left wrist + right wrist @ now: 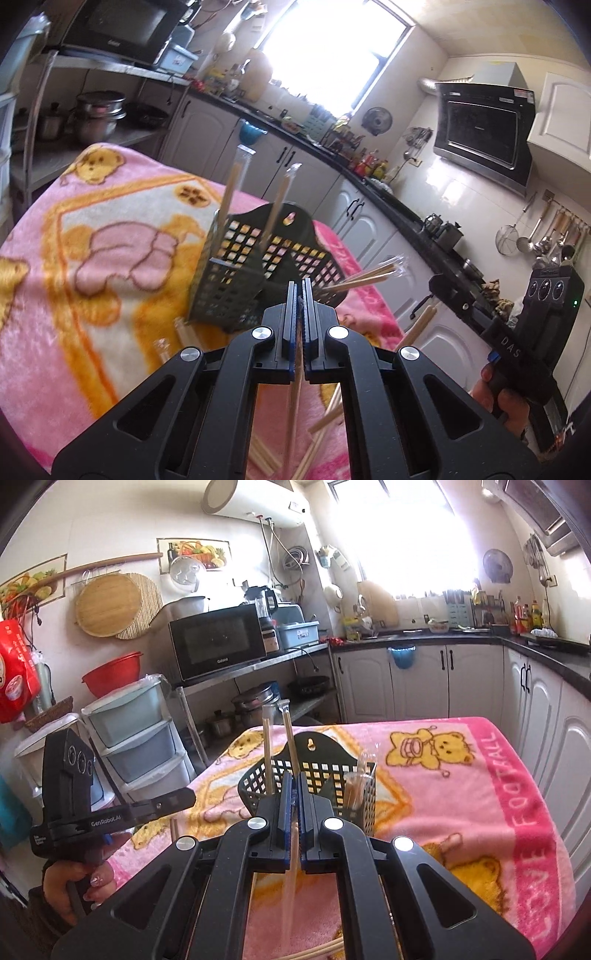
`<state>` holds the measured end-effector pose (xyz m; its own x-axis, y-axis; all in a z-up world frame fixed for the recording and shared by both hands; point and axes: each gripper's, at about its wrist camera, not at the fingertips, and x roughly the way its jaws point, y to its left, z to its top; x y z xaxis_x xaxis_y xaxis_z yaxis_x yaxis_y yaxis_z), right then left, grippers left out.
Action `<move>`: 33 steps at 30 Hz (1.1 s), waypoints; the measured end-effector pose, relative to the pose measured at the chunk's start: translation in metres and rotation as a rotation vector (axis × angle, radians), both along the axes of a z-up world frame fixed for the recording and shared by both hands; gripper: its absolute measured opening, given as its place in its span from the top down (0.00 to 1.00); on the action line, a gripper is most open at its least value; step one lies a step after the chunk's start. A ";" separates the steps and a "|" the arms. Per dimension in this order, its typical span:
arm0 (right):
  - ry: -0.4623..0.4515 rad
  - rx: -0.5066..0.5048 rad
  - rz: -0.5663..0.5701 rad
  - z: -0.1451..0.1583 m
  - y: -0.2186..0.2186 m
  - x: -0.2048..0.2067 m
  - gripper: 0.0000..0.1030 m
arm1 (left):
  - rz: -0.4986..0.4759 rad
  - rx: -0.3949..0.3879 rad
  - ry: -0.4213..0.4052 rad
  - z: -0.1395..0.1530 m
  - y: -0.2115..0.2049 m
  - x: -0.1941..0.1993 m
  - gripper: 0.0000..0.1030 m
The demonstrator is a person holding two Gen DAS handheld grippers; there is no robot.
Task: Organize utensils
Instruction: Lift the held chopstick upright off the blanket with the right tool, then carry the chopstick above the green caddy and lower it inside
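While held: both grippers sit above the pink blanket, each clamped on a wrapped chopstick pair.
Left gripper [300, 291]: bottom centre of its own view, pointing slightly downward at the basket; jaws closed, with a wooden chopstick pair [294, 410] running down between the pads and out below them.
Right gripper [293, 786]: bottom centre of its view, tilted slightly down; jaws closed on a pale chopstick pair in clear wrap [291, 878] that passes between the blue-edged pads.
Right hand [504, 404]: lower right of the left view, wrapped round the black handle of its gripper.
Left hand [79, 890]: lower left of the right view, gripping the other handle.
Utensil basket [332, 771]: black plastic, square-grid lattice walls, arched back with a keyhole hanger, standing mid-frame on the worktop.
Chopsticks in basket [266, 749]: two pairs upright in the left compartment, clear wrap tips above the rim; more in the right compartment.
Loose chopsticks [325, 424]: several wooden pairs scattered on the blanket, bottom centre of the left view.
Blanket [461, 786]: fleecy, pink with yellow bears, covering the worktop.
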<state>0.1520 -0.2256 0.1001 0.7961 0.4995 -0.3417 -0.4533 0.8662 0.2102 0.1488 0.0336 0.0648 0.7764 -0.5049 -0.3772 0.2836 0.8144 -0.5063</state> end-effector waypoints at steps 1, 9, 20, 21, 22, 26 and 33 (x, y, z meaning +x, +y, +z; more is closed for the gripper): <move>-0.003 -0.001 0.000 0.001 0.000 0.000 0.97 | -0.004 -0.001 -0.007 0.003 -0.002 0.000 0.99; -0.040 -0.006 0.014 0.014 0.002 -0.004 0.97 | -0.029 -0.002 -0.065 0.026 -0.013 0.006 0.99; -0.082 0.026 0.047 0.034 0.007 -0.003 0.97 | -0.050 0.003 -0.141 0.056 -0.021 0.011 0.99; -0.087 0.026 0.050 0.036 0.008 -0.003 0.97 | -0.053 0.003 -0.148 0.059 -0.021 0.012 0.99; -0.093 0.027 0.051 0.038 0.008 -0.003 0.97 | -0.054 0.004 -0.153 0.061 -0.022 0.013 0.99; -0.108 0.037 0.053 0.046 0.010 0.000 0.97 | -0.058 0.007 -0.176 0.071 -0.024 0.017 0.99; -0.142 0.048 0.057 0.061 0.012 0.006 0.97 | -0.053 -0.003 -0.234 0.095 -0.024 0.023 0.99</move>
